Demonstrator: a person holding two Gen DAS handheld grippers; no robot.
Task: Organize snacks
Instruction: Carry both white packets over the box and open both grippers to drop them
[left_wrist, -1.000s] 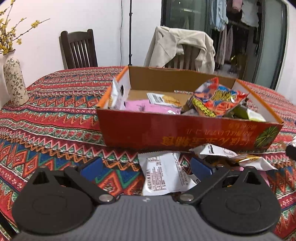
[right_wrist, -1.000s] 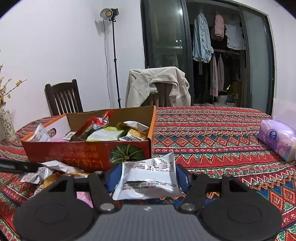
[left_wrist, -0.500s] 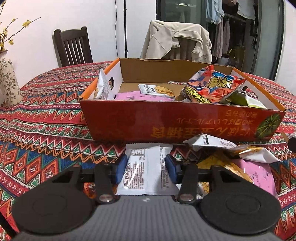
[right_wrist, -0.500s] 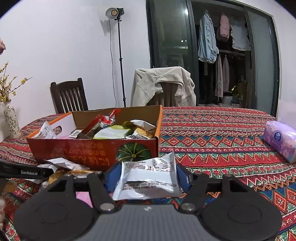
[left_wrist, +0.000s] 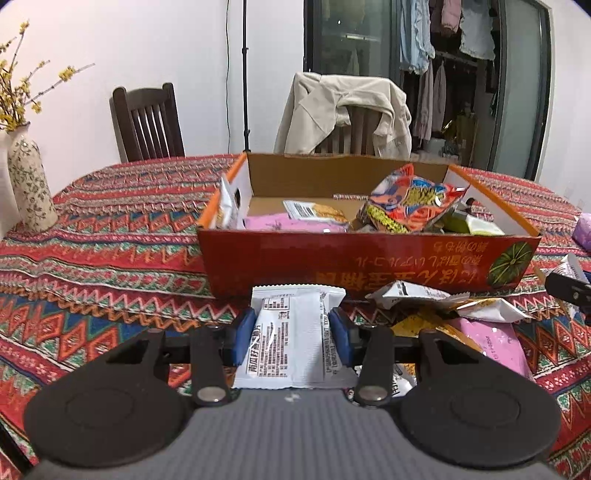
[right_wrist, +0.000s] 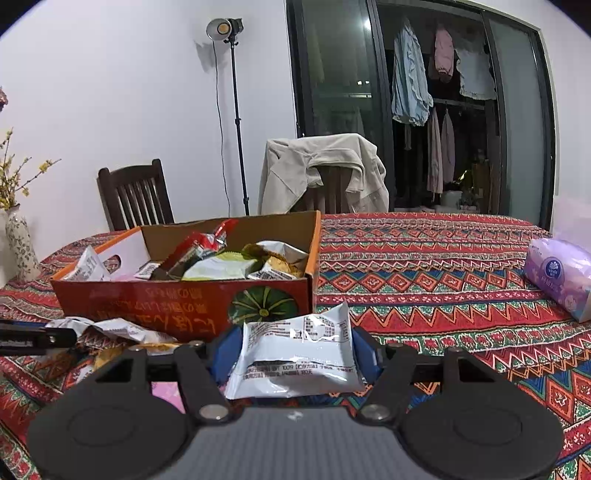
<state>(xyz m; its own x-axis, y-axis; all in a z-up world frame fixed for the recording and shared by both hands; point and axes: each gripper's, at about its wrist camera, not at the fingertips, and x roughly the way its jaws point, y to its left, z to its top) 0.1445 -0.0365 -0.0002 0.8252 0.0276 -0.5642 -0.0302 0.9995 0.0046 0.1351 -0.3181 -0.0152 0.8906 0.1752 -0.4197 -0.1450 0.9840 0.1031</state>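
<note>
The left gripper (left_wrist: 291, 334) has its blue fingers (left_wrist: 242, 336) clamped on a white packet (left_wrist: 291, 343), held just in front of the red box (left_wrist: 369, 262) on the table (left_wrist: 110, 240). The right gripper (right_wrist: 293, 356) grips a second white packet (right_wrist: 295, 354) near the box's pumpkin-printed corner. More snacks (left_wrist: 413, 201) lie inside the box, and loose packets (left_wrist: 461, 306) sit against its front wall.

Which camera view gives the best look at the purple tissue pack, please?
The right wrist view: the purple tissue pack lies whole on the tablecloth at the right. The left wrist view catches only a purple sliver at its right edge.
</note>
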